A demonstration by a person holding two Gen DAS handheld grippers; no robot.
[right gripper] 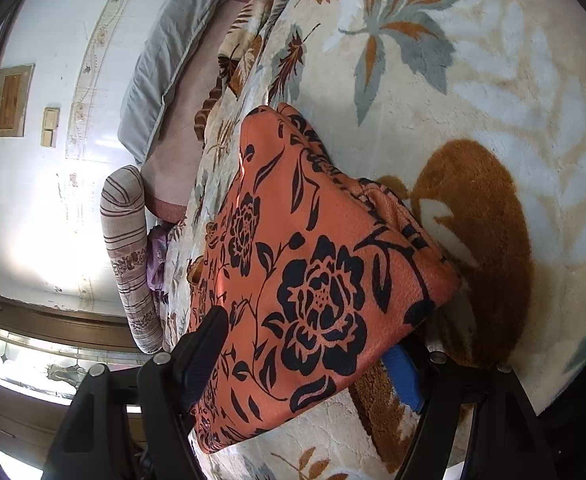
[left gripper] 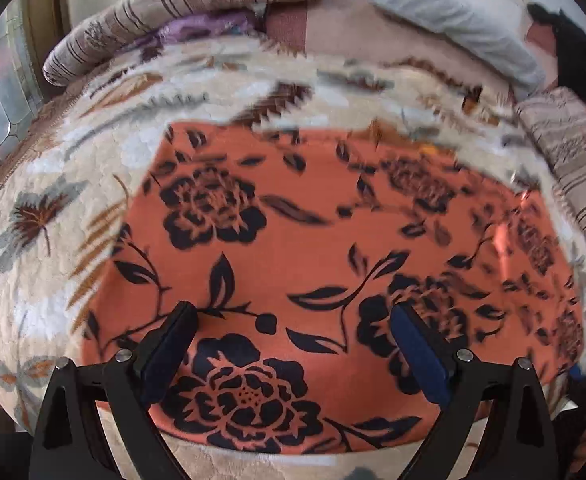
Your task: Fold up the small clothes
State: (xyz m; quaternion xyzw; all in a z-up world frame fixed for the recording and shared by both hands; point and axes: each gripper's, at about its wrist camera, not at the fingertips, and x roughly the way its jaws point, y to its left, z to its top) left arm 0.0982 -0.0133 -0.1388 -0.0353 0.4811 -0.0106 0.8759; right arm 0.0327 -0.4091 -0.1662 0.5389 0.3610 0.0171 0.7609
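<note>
Nearest in the left wrist view, the left gripper (left gripper: 293,344) is seen with its fingers (left gripper: 173,344) spread wide and nothing caught between them; they hang over the near part of the orange flowered garment (left gripper: 293,240), and contact with the cloth cannot be told. In the right wrist view the right gripper (right gripper: 313,352) is also held wide, its fingers (right gripper: 205,344) standing to either side of a folded corner of the same garment (right gripper: 313,260). The blue pad is partly hidden under the cloth, so whether the pads press on it cannot be told.

The garment is spread on a cream blanket (left gripper: 53,200) with leaf patterns that covers a bed. It is laid mostly flat, and a doubled edge shows on the right gripper's side.

Farther off, a striped bolster (left gripper: 141,20) and a grey pillow (left gripper: 453,12) are seen at the head of the bed, and a pale wall (right gripper: 53,140) beyond that.

The step in hand is judged to be a fold part-way made: one side seems already turned over, and the cloth is being approached for another grip. For the next move, the near edge would need to be pinched by both grippers, lifted together and carried across evenly, so that the layers are not dragged or bunched on the soft blanket.
</note>
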